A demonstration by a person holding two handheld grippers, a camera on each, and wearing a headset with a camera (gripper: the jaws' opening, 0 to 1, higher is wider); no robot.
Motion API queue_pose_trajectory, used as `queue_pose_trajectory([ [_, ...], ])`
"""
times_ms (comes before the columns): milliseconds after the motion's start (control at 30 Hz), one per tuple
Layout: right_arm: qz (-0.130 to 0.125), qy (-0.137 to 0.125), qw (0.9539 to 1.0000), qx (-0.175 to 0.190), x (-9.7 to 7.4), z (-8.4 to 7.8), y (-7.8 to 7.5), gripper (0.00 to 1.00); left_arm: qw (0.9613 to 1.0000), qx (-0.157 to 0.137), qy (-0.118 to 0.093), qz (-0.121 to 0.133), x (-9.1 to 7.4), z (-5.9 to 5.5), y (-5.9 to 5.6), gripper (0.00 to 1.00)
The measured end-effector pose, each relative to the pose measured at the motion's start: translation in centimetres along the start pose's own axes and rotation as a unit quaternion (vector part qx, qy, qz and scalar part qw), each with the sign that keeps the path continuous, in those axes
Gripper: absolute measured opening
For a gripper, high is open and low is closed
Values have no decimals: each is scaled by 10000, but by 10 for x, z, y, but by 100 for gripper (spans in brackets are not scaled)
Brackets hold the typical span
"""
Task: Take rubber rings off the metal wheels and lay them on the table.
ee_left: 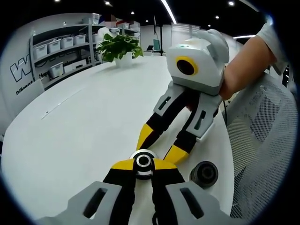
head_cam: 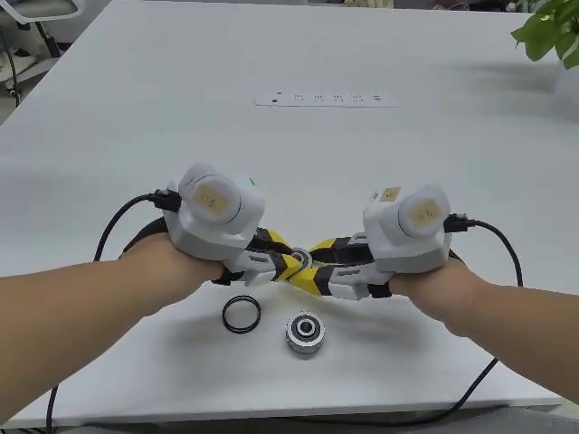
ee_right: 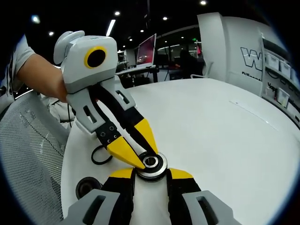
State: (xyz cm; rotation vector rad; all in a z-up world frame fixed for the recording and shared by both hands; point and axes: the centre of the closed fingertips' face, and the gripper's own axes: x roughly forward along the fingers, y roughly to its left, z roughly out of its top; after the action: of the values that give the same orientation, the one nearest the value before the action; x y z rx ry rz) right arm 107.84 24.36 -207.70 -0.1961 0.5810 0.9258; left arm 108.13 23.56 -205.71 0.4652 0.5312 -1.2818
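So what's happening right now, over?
Left gripper, right gripper both clamping one wheel. One rubber ring on table. Second wheel beside it. Nothing blocking.

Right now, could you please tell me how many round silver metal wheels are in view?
2. One silver metal wheel is clamped between the left gripper and right gripper above the white table; the other wheel lies on the table beside a black rubber ring.

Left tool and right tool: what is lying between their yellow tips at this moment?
A metal wheel, clamped between the tips of the left tool and the right tool. It shows in the head view and both gripper views.
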Motion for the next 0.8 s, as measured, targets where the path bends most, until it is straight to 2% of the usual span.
queue_pose_trajectory([
  [800,93,-38,9999,-30,-7,-2,0,19,10000,-44,-19,36,-1,0,1,7],
])
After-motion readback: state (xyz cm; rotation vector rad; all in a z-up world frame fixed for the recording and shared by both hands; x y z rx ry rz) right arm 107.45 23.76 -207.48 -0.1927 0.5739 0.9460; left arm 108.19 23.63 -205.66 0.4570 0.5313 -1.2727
